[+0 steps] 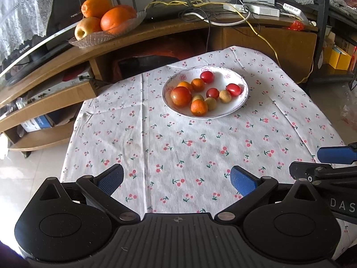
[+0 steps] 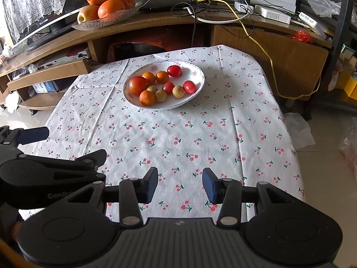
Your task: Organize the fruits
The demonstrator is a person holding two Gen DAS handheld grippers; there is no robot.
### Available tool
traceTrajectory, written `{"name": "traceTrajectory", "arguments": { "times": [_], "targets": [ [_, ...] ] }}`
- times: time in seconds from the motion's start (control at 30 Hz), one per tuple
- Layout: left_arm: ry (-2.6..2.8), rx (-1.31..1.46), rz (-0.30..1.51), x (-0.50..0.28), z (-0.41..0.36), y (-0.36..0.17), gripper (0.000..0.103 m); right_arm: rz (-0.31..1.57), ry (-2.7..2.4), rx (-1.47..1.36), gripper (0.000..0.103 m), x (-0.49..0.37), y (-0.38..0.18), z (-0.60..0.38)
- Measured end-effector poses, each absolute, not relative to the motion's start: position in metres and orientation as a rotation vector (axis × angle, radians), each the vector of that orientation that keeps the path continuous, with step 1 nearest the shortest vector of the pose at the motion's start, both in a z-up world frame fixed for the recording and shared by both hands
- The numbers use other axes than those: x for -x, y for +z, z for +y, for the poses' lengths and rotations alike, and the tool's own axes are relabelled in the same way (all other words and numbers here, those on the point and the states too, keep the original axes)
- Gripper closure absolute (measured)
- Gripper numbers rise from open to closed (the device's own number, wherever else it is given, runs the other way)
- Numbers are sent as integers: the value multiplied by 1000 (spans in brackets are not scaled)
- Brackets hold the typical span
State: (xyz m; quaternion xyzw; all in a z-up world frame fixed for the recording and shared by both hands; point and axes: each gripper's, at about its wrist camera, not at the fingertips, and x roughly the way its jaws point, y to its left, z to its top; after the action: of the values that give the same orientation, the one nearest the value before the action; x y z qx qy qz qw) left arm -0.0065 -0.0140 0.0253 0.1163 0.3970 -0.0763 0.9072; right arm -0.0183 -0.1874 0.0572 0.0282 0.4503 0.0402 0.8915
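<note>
A white plate (image 1: pixel 239 99) (image 2: pixel 196 71) with a flowered rim stands at the far side of the cherry-print tablecloth (image 1: pixel 178 147) (image 2: pixel 178 134). It holds one large red fruit (image 1: pixel 180 96) (image 2: pixel 138 85), small orange fruits (image 1: pixel 198 107) (image 2: pixel 147 97), red cherry tomatoes (image 1: pixel 233 89) (image 2: pixel 189 86) and tan round fruits (image 1: pixel 225 96) (image 2: pixel 178 92). My left gripper (image 1: pixel 177 182) hangs open over the near cloth, well short of the plate. My right gripper (image 2: pixel 180 184) is likewise open and empty above the near cloth.
A glass dish (image 1: pixel 98 36) (image 2: pixel 104 20) with big oranges and an apple sits on the wooden TV cabinet (image 1: pixel 156 33) behind the table. Cables, a router and a power strip (image 2: pixel 274 13) lie there too. Tiled floor surrounds the table.
</note>
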Motion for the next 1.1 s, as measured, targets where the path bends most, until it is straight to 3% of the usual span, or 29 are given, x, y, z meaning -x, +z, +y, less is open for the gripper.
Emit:
{"name": "traceTrajectory", "arguments": {
  "times": [1.1],
  "targets": [
    [-167,-236,836,22,-10,24,2,950,92,-53,59,34,54,-182]
  ]
}}
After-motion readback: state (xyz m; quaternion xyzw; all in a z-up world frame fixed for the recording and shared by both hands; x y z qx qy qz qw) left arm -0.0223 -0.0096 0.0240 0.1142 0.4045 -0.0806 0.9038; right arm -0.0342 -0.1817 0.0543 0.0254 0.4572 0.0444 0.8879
